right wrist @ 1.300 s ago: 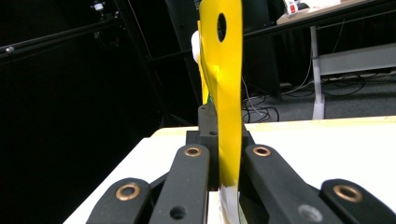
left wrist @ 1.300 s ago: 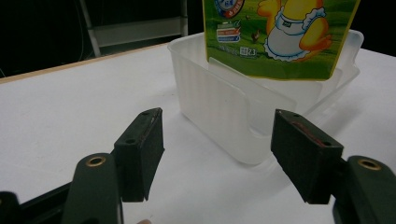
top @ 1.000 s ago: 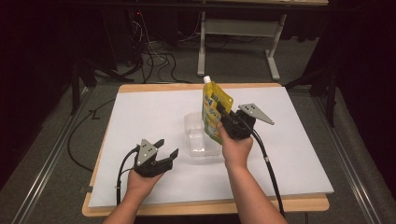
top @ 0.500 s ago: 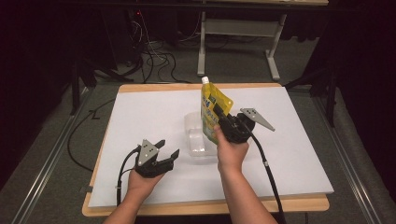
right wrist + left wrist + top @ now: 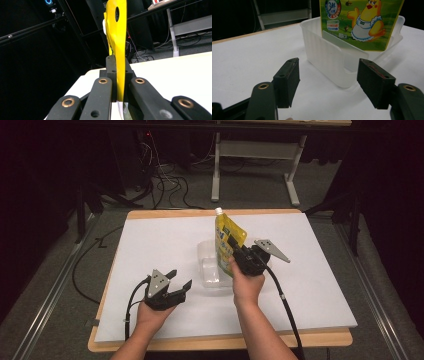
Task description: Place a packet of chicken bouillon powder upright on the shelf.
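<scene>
On my left, the left tool sits low over the white-covered worktop, held in the person's left hand near the front edge. Its jaws stand wide apart with nothing between them. In the left gripper view that tool looks straight at the clear, ribbed plastic tub, which stands a little way beyond the jaws, not touched by either pad.

Moving toward the middle, I see the clear plastic tub resting on the worktop, near its centre. The flat yellow-and-green spouted pouch with a cartoon chicken printed on it stands upright over the tub's right-hand part, with its white cap on top. In the left gripper view the pouch has its lower edge down behind the tub's near wall, inside it; I cannot tell whether it touches the bottom.

On the right, the right tool is clamped on the pouch's right edge, held up by the person's right hand, its cable trailing back over the worktop's front edge. In the right gripper view, the tool has its two black jaws pressed tight on the thin yellow seam of the pouch, which rises edge-on between them.
</scene>
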`<action>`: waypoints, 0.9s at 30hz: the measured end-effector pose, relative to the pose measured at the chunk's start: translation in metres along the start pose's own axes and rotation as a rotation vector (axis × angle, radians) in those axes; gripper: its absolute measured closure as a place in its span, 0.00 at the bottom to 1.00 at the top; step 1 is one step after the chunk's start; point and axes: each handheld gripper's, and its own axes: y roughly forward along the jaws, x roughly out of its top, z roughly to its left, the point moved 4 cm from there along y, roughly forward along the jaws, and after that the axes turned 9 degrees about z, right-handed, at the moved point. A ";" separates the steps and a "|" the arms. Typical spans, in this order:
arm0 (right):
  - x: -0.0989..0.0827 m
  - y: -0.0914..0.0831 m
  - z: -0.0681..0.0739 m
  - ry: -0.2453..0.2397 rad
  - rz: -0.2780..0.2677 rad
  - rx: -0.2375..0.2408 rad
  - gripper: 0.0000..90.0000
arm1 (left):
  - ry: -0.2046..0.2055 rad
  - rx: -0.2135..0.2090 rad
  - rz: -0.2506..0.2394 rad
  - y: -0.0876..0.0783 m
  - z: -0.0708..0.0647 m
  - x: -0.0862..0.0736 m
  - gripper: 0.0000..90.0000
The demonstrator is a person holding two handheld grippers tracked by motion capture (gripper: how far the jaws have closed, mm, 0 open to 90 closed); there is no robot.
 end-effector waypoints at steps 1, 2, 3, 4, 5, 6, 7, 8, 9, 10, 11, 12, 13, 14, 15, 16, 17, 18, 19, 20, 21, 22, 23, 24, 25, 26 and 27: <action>-0.001 0.000 -0.001 -0.003 -0.002 0.002 1.00 | 0.000 0.002 -0.001 0.000 0.000 0.000 0.39; -0.002 0.001 -0.003 -0.002 -0.005 0.004 1.00 | -0.004 0.001 -0.003 0.001 0.000 0.000 0.39; -0.003 0.000 -0.004 0.001 -0.009 0.007 1.00 | -0.003 0.001 -0.002 0.001 -0.001 0.000 0.39; -0.004 0.000 -0.005 0.003 -0.012 0.008 1.00 | -0.002 0.000 -0.001 0.001 -0.001 0.000 0.39; -0.005 0.000 -0.006 0.006 -0.016 0.009 1.00 | -0.001 0.001 0.000 0.001 -0.001 0.000 0.39; -0.006 0.000 -0.007 0.006 -0.020 0.011 1.00 | 0.001 0.002 0.002 0.001 -0.001 -0.001 0.39; -0.008 0.000 -0.008 0.005 -0.024 0.013 1.00 | 0.002 0.002 0.003 0.001 -0.001 -0.001 0.39; -0.008 0.000 -0.008 0.005 -0.024 0.013 1.00 | 0.002 0.002 0.004 0.001 -0.001 -0.001 0.39; -0.010 0.001 -0.008 0.003 -0.024 0.013 1.00 | 0.002 0.001 0.005 0.001 -0.001 -0.001 0.39; -0.011 0.001 -0.009 -0.002 -0.024 0.014 1.00 | 0.002 0.001 0.006 0.001 -0.001 -0.001 0.39; -0.013 0.002 -0.009 -0.010 -0.023 0.015 1.00 | 0.000 0.001 0.005 0.001 -0.001 -0.001 0.39; -0.014 0.002 -0.008 -0.013 -0.023 0.016 1.00 | 0.001 0.002 0.005 0.001 -0.001 -0.002 0.39; -0.015 0.002 -0.008 -0.022 -0.025 0.013 1.00 | 0.000 0.002 0.005 0.001 -0.001 -0.002 0.39; -0.016 0.002 -0.007 -0.031 -0.027 0.013 1.00 | -0.001 0.002 0.004 0.001 -0.001 -0.002 0.39; -0.017 0.002 -0.007 -0.036 -0.025 0.014 1.00 | -0.001 0.003 0.004 0.001 -0.001 -0.002 0.39; -0.018 0.003 -0.006 -0.047 -0.026 0.013 1.00 | -0.002 0.003 0.004 0.001 -0.001 -0.002 0.39; -0.020 0.003 -0.005 -0.067 -0.021 0.006 1.00 | -0.002 0.003 0.004 0.001 -0.001 -0.002 0.39; -0.020 0.003 -0.005 -0.067 -0.021 0.006 1.00 | 0.002 0.003 0.005 0.001 -0.001 -0.002 0.39; -0.021 0.003 -0.004 -0.075 -0.018 0.003 0.99 | 0.001 0.003 0.004 0.001 -0.001 -0.002 0.39; -0.022 0.003 -0.004 -0.083 -0.017 0.001 0.99 | 0.001 0.003 0.005 0.001 -0.001 -0.002 0.39; -0.023 0.003 -0.004 -0.086 -0.012 0.000 0.98 | 0.001 0.003 0.005 0.001 -0.001 -0.002 0.39; -0.024 0.003 -0.005 -0.092 -0.011 -0.002 0.98 | -0.001 0.003 0.004 0.001 -0.001 -0.002 0.39; -0.025 0.003 -0.005 -0.097 -0.006 -0.003 0.98 | 0.000 0.002 0.005 0.001 -0.001 -0.002 0.39; -0.027 0.003 -0.006 -0.101 -0.003 -0.005 0.98 | 0.000 0.002 0.005 0.001 -0.001 -0.002 0.39; -0.028 0.003 -0.006 -0.110 0.000 -0.009 0.98 | 0.001 0.002 0.005 0.002 -0.001 -0.002 0.39; -0.030 0.002 -0.007 -0.117 0.003 -0.011 0.98 | 0.000 0.002 0.005 0.002 -0.001 -0.002 0.39; -0.031 0.002 -0.007 -0.121 0.006 -0.010 0.98 | 0.000 0.001 0.005 0.002 -0.001 -0.002 0.39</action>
